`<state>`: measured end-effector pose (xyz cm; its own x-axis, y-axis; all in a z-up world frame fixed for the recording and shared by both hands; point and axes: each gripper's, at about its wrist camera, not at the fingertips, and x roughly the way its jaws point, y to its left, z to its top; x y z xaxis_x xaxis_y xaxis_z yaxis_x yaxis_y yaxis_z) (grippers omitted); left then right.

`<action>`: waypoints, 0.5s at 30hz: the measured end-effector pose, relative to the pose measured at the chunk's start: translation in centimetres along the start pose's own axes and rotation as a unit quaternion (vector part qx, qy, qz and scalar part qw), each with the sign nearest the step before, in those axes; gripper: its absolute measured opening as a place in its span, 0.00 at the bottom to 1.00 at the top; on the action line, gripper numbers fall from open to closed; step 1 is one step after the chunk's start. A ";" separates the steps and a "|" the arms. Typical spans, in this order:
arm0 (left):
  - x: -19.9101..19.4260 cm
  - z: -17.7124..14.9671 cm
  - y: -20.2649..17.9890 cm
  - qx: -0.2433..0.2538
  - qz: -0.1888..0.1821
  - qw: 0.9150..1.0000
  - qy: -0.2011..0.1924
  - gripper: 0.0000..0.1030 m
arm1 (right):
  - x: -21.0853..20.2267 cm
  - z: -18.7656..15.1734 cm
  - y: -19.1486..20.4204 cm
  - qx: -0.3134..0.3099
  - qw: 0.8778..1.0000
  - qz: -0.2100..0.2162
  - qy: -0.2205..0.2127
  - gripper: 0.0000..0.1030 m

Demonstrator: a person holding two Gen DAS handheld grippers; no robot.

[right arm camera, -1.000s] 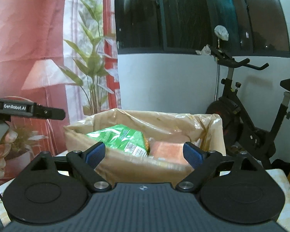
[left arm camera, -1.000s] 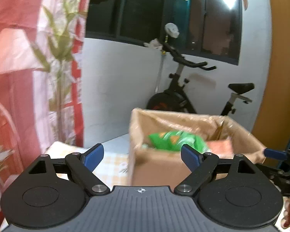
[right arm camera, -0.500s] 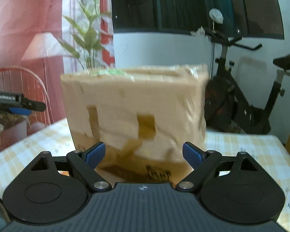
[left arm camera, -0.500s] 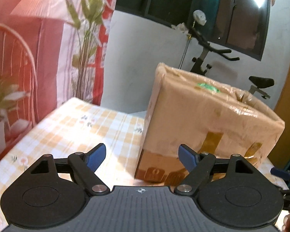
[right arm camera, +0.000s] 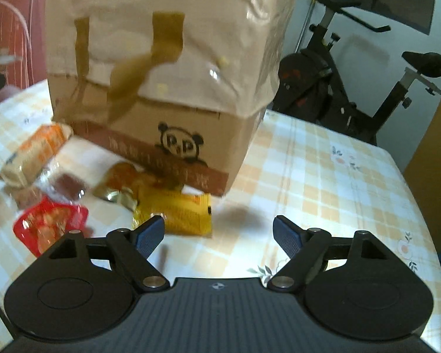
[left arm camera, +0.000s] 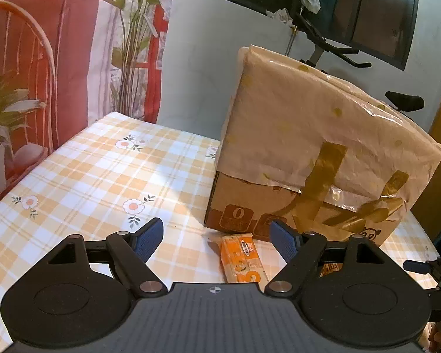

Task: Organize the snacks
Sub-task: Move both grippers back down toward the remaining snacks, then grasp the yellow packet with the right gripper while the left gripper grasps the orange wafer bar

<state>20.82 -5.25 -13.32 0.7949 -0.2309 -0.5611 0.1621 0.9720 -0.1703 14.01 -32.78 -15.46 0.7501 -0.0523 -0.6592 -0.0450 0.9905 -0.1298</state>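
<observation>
In the left wrist view the orange packet (left arm camera: 241, 260) by the cardboard box (left arm camera: 314, 153) could skid away from a skewed pinch by the left gripper (left arm camera: 217, 236), released and narrowing on nothing, while in the right wrist view the right gripper (right arm camera: 219, 234), likewise empty and closing, risks nudging the yellow packet (right arm camera: 179, 214) into its neighbours.

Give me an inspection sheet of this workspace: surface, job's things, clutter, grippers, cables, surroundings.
Surface: table under a yellow checked floral cloth.
Job's things: cardboard box lined with plastic and taped; at its foot an orange packet, a yellow packet, a red packet and a few blurred wrappers.
Clutter: nothing seen.
Grippers: left gripper open over the orange packet, pads clear of it; right gripper open over bare cloth; both have just been closing slightly.
Cables: nothing seen.
Surroundings: exercise bike, dark window, potted plant, red curtain.
</observation>
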 end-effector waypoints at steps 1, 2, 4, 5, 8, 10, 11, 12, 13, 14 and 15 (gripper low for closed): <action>0.1 0.0 0.0 0.000 0.000 1.000 0.001 0.79 | 0.2 0.0 0.0 -0.005 1.000 0.001 0.005 0.80; 0.2 0.0 0.0 0.000 0.000 1.000 0.002 0.79 | 0.4 -0.1 0.1 -0.010 1.000 0.002 0.008 0.80; 0.3 -0.1 0.0 0.001 0.000 1.000 0.004 0.79 | 0.9 0.1 0.2 -0.021 1.000 0.005 0.012 0.80; 0.3 -0.2 0.0 0.002 -0.001 1.000 0.004 0.79 | 1.2 0.3 0.3 -0.027 1.000 0.006 0.014 0.80; 0.2 -0.4 -0.1 0.003 0.000 1.000 0.006 0.79 | 2.0 0.8 0.7 -0.046 0.999 0.011 0.021 0.80; 0.2 -0.5 -0.1 0.003 0.001 1.000 0.008 0.79 | 2.5 1.1 1.1 -0.058 0.998 0.017 0.026 0.80; 0.3 -0.6 -0.1 0.003 0.001 1.000 0.009 0.79 | 2.6 1.1 1.1 -0.059 0.998 0.021 0.029 0.80; 0.3 -0.6 -0.1 0.003 0.001 1.000 0.009 0.79 | 2.8 1.2 1.2 -0.056 0.997 0.031 0.033 0.77; 0.3 -0.6 -0.1 0.003 0.000 1.000 0.010 0.79 | 3.0 1.3 1.2 -0.050 0.997 0.040 0.035 0.74; 0.3 -0.6 -0.1 0.003 0.000 1.000 0.011 0.79 | 3.0 1.3 1.2 -0.043 0.997 0.052 0.037 0.70; 0.4 -0.6 -0.1 0.004 -0.001 1.000 0.011 0.79 | 3.1 1.4 1.2 -0.036 0.996 0.065 0.042 0.69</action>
<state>20.77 -5.44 -13.97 0.7819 -0.2327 -0.5784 0.1671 0.9720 -0.1652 17.18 -31.54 -16.60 0.6776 0.0631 -0.7327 -0.1880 0.9781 -0.0897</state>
